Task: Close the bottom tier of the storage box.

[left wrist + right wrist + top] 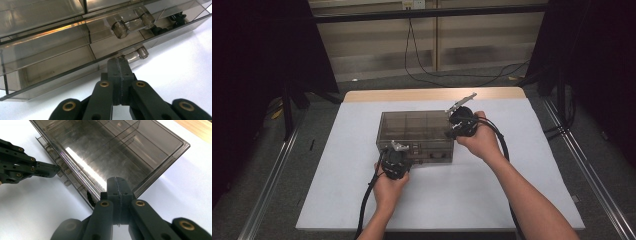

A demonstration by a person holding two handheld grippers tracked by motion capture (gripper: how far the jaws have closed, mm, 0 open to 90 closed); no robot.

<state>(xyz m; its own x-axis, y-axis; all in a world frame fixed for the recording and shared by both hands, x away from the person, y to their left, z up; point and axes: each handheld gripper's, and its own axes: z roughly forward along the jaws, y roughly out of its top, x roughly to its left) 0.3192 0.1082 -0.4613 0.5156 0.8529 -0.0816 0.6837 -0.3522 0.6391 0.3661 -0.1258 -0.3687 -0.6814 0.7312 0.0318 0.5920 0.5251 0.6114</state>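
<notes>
Smoky drawer box (417, 131) sits mid-frame on the white desk (512, 190). Left claw (120, 62), jaws pressed together and empty, noses at a clear drawer knob (142, 52); small black parts (178, 18) lie upper right inside. Right claw (119, 182), likewise closed on nothing, meets the box's corner.

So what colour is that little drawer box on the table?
Smoky, see-through grey-brown plastic drawer box, clearest in the right gripper view.

White table cover (512, 200); black cable (422, 75) on floor behind.
</notes>
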